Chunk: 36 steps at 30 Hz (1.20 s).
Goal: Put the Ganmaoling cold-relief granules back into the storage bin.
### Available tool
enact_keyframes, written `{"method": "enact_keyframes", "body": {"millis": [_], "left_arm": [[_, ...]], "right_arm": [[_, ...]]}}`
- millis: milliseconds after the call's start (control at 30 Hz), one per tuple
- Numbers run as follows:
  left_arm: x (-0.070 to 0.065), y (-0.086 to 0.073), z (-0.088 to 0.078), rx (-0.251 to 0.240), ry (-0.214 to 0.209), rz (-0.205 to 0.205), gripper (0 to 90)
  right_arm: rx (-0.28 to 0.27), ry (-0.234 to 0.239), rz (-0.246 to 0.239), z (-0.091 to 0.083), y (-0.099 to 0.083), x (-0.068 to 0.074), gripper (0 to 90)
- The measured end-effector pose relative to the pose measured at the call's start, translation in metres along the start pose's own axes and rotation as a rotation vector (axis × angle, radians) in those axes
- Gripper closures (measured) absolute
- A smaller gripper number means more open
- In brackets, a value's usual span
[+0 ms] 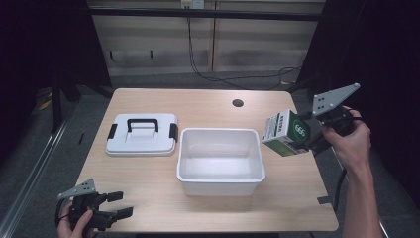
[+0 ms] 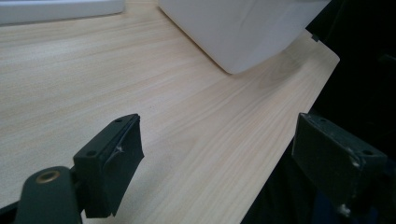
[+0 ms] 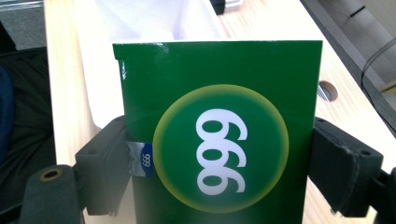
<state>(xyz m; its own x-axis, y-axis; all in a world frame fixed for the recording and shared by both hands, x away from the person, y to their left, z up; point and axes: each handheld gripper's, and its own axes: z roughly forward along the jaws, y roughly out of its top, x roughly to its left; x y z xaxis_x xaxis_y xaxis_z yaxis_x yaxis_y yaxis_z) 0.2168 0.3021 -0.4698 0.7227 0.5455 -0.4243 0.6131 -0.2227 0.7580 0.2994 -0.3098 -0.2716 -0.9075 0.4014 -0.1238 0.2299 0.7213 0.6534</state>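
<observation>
High view: the right gripper (image 1: 303, 140) clamps a green box (image 1: 286, 133) above the table's (image 1: 208, 101) right edge, just right of the open white bin (image 1: 220, 161). Right gripper view: both jaws press the sides of the box, whose face bears a yellow-rimmed circle with 3 white digits. The left gripper (image 1: 119, 204) rests at the near-left corner, jaws wide apart. A white lid (image 1: 141, 134) with black handle lies left of the bin.

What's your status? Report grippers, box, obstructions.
Right gripper shut on green box, held right of white bin. Left gripper open, at the table's near left edge. Lid beside bin, path clear.
</observation>
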Motion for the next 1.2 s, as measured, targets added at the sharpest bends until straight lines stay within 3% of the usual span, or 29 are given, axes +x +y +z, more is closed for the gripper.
{"method": "enact_keyframes", "body": {"millis": [433,600,1000,1200], "left_arm": [[0.0,0.0,-0.002,-0.016,0.008,-0.003,16.0],[0.0,0.0,-0.002,-0.012,0.007,0.0,16.0],[0.0,0.0,-0.001,-0.01,0.014,-0.006,16.0],[0.001,0.0,-0.002,-0.01,0.013,-0.002,16.0]], "right_arm": [[0.03,0.042,-0.045,0.01,0.034,-0.002,15.9],[0.042,0.061,-0.087,0.017,0.049,0.001,15.9],[0.152,0.128,-0.15,0.047,0.072,0.004,15.9],[0.197,0.148,-0.159,0.056,0.083,0.008,15.9]]}}
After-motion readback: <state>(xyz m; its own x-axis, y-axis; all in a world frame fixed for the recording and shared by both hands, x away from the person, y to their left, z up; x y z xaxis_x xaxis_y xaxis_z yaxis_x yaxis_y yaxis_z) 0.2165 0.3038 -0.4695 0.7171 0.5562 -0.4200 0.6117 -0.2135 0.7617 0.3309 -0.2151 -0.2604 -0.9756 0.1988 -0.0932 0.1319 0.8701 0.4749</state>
